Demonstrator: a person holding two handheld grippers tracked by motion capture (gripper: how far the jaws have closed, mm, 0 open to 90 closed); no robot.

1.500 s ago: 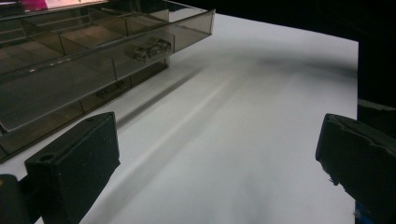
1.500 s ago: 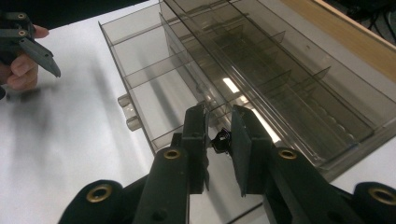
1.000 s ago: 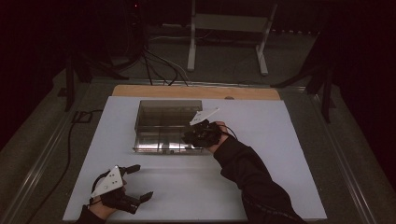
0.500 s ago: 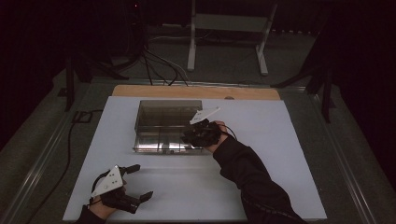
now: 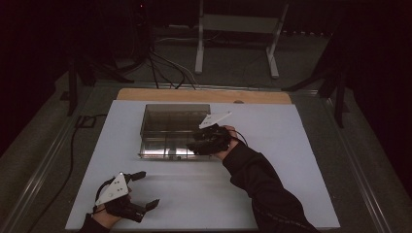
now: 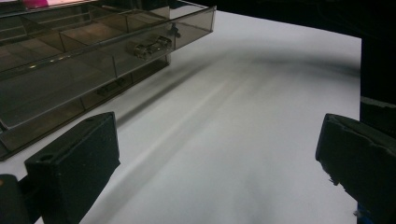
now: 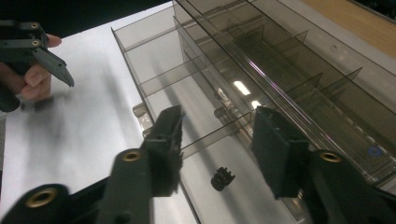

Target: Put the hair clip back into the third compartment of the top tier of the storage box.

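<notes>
While poised over the smoke-tinted divided box (image 5: 170, 127) near the table's (image 5: 291, 194) far edge, right gripper (image 7: 217, 140) part-open, just opening, above small black part (image 7: 222, 178); left gripper (image 5: 141, 190) apart, empty.

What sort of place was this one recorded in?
Probably a lab or recording studio, not a home: a white table in a dark room, cables and a metal stand on the floor behind it, and a clear compartment box as a prop.
</notes>
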